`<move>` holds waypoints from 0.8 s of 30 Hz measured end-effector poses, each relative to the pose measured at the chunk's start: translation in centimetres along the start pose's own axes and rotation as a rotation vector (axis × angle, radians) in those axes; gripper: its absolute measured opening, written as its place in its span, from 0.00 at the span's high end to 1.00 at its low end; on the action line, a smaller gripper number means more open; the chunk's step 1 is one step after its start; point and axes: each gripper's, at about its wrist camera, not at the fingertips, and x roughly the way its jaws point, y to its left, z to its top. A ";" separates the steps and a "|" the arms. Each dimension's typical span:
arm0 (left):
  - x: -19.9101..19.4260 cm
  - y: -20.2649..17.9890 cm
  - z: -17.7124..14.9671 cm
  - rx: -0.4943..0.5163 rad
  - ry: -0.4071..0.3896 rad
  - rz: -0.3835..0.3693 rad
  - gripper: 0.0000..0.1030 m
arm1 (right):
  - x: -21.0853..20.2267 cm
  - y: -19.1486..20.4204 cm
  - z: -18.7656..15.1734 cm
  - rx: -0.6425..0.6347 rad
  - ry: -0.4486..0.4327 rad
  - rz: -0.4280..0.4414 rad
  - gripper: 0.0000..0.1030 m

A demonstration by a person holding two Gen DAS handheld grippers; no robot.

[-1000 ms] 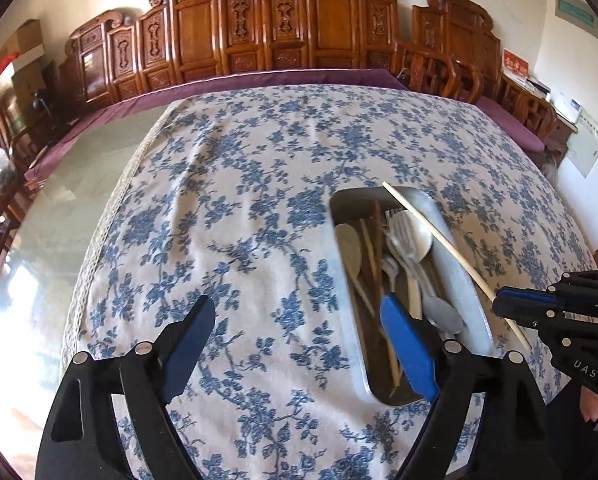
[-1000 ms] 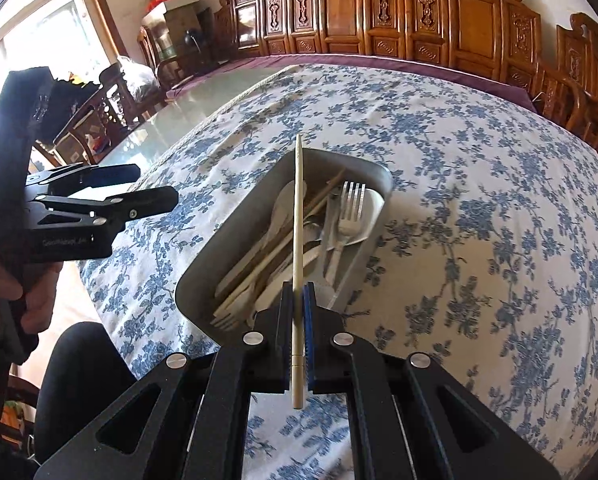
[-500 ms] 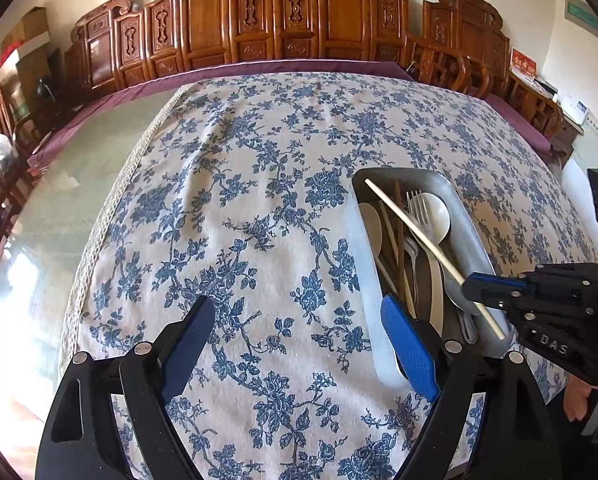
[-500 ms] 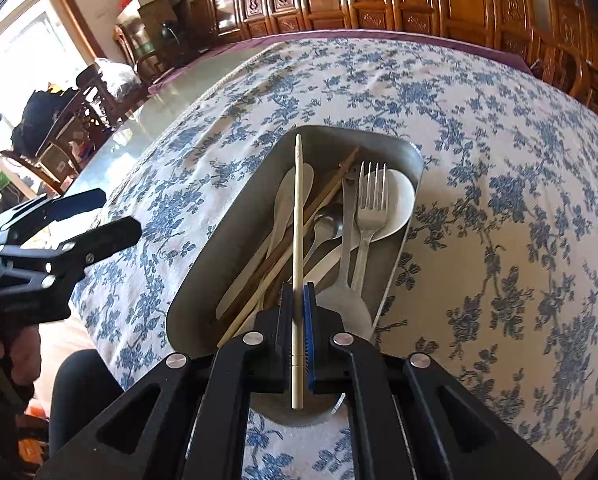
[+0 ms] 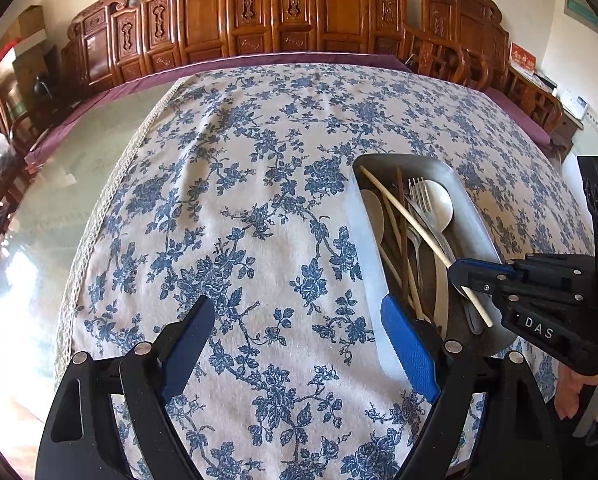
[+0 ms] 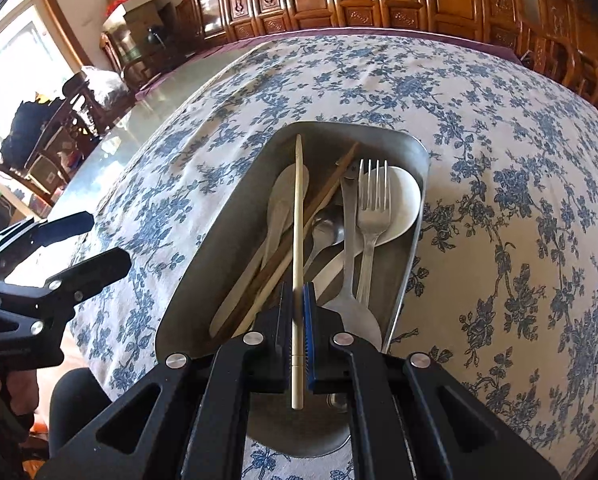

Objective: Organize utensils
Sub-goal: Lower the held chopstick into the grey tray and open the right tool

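- Here, a pale bamboo chopstick (image 6: 297,240) is pinched between the blue pads of the right gripper (image 6: 297,320); the jaws are closed on it near its butt end, a short length sticking out behind the pads and the long tapered part running straight ahead of them, over the tray.
- Seen from the left wrist, the same chopstick (image 5: 403,216) slants across the metal tray (image 5: 475,216), its far tip near the tray's far left corner, its near end clamped by the right gripper (image 5: 465,280); whether the tip touches the tray, I cannot tell.
- Directly beneath and ahead of the right jaws lies the tray (image 6: 227,240), holding a steel fork (image 6: 373,216) just right of the jaw line, a white ladle-shaped spoon (image 6: 403,204) under the fork, a pale spoon (image 6: 283,200) left of the chopstick, brown chopsticks (image 6: 323,204) crossing diagonally, and a steel spoon (image 6: 331,232) among them.
- The left gripper (image 5: 299,344) hangs with its jaws spread wide and nothing between them; only the blue-flowered tablecloth (image 5: 239,200) shows in the gap, and the tray lies just beyond its right finger (image 5: 407,348).
- From the right wrist, the left gripper (image 6: 81,244) sits well off to the left of the jaws, apart from the tray.
- Carved wooden chairs (image 5: 259,12) line the wall far ahead of both pairs of jaws.
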 end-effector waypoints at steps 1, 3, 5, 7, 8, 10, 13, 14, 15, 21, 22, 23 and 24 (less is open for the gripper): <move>0.0 0.0 0.0 0.001 0.001 0.000 0.21 | 0.0 -0.1 0.0 0.002 -0.006 0.006 0.94; 0.2 0.0 -0.1 0.001 0.004 0.000 0.21 | -0.3 -0.1 -0.2 0.002 -0.026 0.026 0.92; 0.2 0.1 -0.1 -0.002 0.006 0.000 0.21 | -0.4 0.1 -0.3 -0.007 -0.033 0.034 0.92; 0.1 0.1 -0.1 -0.006 0.005 -0.002 0.21 | -0.7 0.3 -0.3 -0.029 -0.046 0.030 0.92; 0.1 0.1 -0.1 -0.007 0.004 -0.003 0.21 | -0.9 0.4 -0.4 -0.038 -0.052 0.027 0.92; -0.2 0.1 -0.1 -0.005 0.000 0.001 0.21 | -1.5 0.5 -0.5 -0.051 -0.068 0.024 0.92; -0.6 0.0 0.0 -0.003 -0.011 0.001 0.21 | -3.0 0.3 -0.9 -0.062 -0.106 0.010 0.92; -0.8 -0.2 0.0 -0.002 -0.016 0.004 0.21 | -3.5 0.1 -1.0 -0.062 -0.117 0.006 0.92; -0.9 -0.3 0.1 -0.002 -0.018 0.005 0.21 | -4.3 -0.1 -1.2 -0.062 -0.130 0.000 0.92; -2.5 -1.2 0.0 -0.028 -0.039 -0.011 0.21 | -7.8 -0.7 -2.4 -0.076 -0.188 -0.042 0.73; -2.9 -1.5 0.0 -0.028 -0.040 -0.013 0.21 | -8.5 -0.8 -2.6 -0.075 -0.200 -0.050 0.69; -3.2 -1.9 0.0 -0.022 -0.043 -0.009 0.21 | -9.2 -1.0 -2.9 -0.072 -0.213 -0.067 0.58; -3.6 -2.2 0.0 -0.014 -0.047 -0.004 0.21 | -9.8 -1.1 -3.1 -0.067 -0.224 -0.082 0.46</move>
